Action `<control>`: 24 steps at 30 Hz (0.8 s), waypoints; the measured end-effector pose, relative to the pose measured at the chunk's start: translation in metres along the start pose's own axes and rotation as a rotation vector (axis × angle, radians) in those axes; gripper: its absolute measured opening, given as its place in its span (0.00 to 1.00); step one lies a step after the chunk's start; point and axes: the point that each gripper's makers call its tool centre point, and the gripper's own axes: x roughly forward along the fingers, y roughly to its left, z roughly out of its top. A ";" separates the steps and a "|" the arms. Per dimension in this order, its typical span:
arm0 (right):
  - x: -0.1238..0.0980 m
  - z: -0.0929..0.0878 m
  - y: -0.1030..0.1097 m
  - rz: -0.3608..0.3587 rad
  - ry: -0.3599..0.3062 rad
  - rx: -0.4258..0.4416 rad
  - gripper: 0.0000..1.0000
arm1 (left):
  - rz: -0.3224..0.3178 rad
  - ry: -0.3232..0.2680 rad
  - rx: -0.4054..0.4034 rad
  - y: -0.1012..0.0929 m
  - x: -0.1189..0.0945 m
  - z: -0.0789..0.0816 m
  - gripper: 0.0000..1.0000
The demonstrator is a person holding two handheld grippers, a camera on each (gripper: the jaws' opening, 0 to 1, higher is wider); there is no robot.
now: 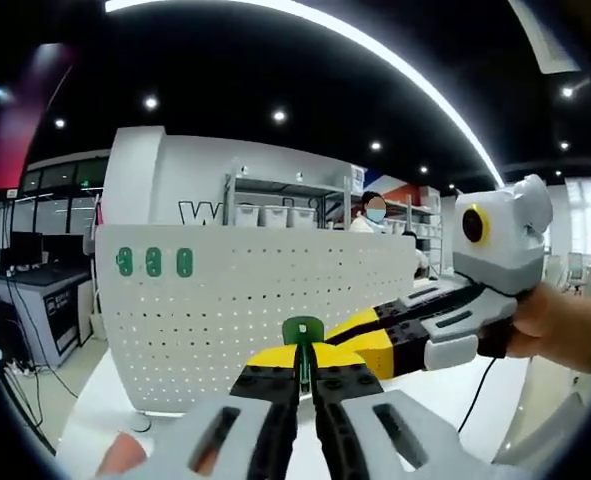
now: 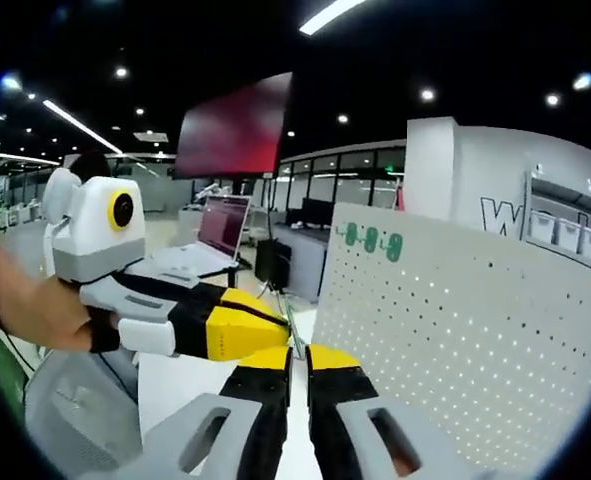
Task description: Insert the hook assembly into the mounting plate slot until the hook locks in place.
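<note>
A small green hook (image 1: 302, 331) sits pinched between the yellow tips of my left gripper (image 1: 304, 362), which is shut on it. My right gripper (image 1: 347, 342) reaches in from the right, held by a hand, and its tips meet the hook's right side. In the right gripper view the hook (image 2: 292, 334) shows edge-on as a thin strip running into the narrow gap of my right gripper (image 2: 297, 362); the left gripper (image 2: 267, 331) touches it from the left. Behind stands the white perforated mounting plate (image 1: 265, 300) (image 2: 455, 330), upright, with three green hooks (image 1: 153, 262) (image 2: 371, 240) in its top corner.
The plate stands on a white table (image 1: 105, 400). A laptop (image 2: 215, 232) lies on a desk behind the left gripper. Desks with monitors (image 1: 35, 262) are to the left, shelving with bins (image 1: 275, 212) behind the plate, and people stand in the background.
</note>
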 end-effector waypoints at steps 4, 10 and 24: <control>0.000 0.000 0.003 0.017 -0.001 0.018 0.00 | -0.001 -0.004 -0.006 0.000 0.000 0.001 0.03; -0.002 -0.001 0.003 0.061 -0.036 0.238 0.00 | -0.006 -0.017 -0.002 -0.001 0.000 0.003 0.04; -0.004 -0.004 0.004 0.113 -0.035 0.435 0.00 | -0.020 -0.026 0.012 -0.004 0.000 0.003 0.03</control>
